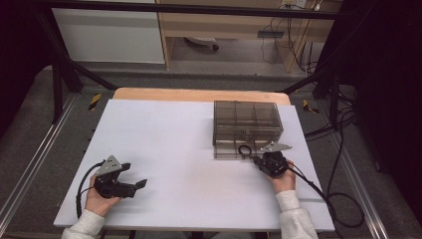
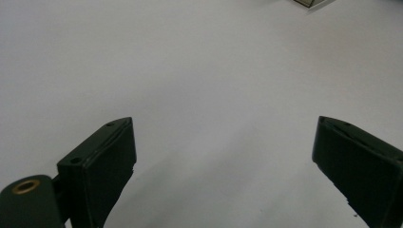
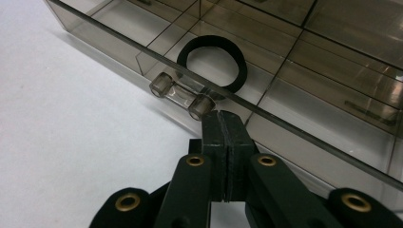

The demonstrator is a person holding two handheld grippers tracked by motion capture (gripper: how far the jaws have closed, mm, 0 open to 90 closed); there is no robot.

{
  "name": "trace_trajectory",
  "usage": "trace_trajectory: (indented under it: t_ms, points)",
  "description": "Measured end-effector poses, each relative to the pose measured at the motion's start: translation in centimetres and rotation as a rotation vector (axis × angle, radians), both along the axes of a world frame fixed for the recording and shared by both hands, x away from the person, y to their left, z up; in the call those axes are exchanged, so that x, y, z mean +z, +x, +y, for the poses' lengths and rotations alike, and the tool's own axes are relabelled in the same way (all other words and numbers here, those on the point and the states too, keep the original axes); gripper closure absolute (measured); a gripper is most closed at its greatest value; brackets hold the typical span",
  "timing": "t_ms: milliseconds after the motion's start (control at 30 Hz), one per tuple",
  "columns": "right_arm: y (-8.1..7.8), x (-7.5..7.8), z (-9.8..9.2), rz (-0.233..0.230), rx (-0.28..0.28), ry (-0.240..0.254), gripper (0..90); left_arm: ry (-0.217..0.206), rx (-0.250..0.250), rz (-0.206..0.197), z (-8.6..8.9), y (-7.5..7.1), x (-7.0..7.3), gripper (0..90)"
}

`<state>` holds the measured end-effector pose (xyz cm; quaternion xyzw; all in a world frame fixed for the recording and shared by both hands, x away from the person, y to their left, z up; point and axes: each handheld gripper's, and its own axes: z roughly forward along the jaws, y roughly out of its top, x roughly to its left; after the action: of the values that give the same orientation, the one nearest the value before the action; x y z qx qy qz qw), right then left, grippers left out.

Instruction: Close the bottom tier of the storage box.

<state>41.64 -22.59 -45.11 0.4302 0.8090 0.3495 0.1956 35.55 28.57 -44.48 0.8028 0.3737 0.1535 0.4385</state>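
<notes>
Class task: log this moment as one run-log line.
left hand-held gripper: open, idle | right hand-held gripper: shut at box front | black ring: inside box

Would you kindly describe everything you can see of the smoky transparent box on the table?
The box is a rectangular case of smoke-tinted clear plastic, split by thin walls into several compartments. It sits flat on the white table, toward the far right. A clear cylindrical latch runs along its near edge. A black ring lies in a near compartment. The right claw, shut, meets that near edge beside the latch.

A smoky clear compartment box [image 1: 247, 128] sits on the table, a black ring [image 3: 212, 64] lying flat inside.
</notes>
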Motion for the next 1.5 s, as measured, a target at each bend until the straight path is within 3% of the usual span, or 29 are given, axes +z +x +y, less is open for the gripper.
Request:
trace_trajectory:
  t_ms: [1500]
  points:
    - [1.1, 0.0, 0.1, -0.012, -0.010, 0.011, 89.8, 0.002, 0.001, 0.001, 0.0, 0.0, 0.0, 7.0]
